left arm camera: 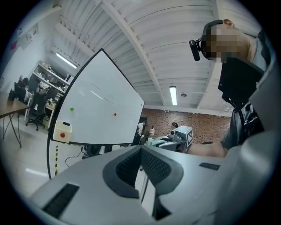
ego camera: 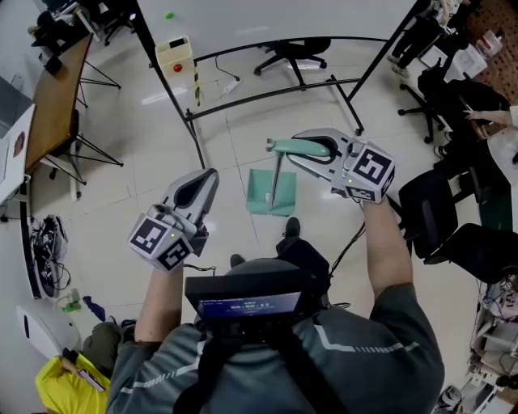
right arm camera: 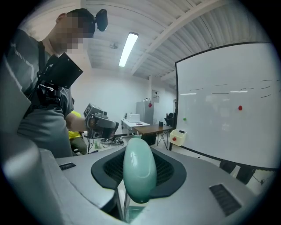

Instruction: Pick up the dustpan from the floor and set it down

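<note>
Tiled office floor (ego camera: 235,154) under the head view, with a whiteboard (ego camera: 267,16) on a black frame at the far side. Right gripper (ego camera: 296,148): jaws clamped on the mint-green handle (ego camera: 279,146) of the dustpan (ego camera: 271,194). The right gripper view shows the rounded handle end pinched between the two dark pads. From the handle a thin shaft (ego camera: 276,174) runs down to the green pan, which sits just ahead of the person's shoe (ego camera: 291,228). Whether the pan hangs clear of the tiles or rests on them cannot be told from above. Left gripper (ego camera: 209,178): jaws closed together on nothing, held well apart from the dustpan, at the left. Judged progress: the grasp is made, and the pick-up appears done or nearly so. What remains is to lower the dustpan to its resting place and open the right jaws.
</note>
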Action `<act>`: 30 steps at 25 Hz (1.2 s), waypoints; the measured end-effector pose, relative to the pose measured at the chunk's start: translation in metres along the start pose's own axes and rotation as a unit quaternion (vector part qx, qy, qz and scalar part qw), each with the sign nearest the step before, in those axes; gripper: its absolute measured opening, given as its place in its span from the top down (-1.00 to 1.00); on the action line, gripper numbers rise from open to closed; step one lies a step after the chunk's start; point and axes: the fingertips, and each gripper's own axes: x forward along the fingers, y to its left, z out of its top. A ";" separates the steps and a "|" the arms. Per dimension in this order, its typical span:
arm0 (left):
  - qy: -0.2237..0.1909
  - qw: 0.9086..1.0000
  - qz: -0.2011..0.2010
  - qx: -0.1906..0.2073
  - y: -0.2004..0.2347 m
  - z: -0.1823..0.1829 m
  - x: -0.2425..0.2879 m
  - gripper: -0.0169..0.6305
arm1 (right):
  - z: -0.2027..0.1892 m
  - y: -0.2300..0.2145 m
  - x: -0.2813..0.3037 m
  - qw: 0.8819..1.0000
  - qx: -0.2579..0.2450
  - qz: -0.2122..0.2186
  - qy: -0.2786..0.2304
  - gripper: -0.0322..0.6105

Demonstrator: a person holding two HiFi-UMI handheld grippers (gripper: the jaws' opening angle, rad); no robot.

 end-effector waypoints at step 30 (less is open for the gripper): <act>0.002 0.997 0.073 -0.007 0.238 0.025 0.245 0.86 | -0.072 -0.306 0.108 0.999 -0.027 0.038 0.026 0.46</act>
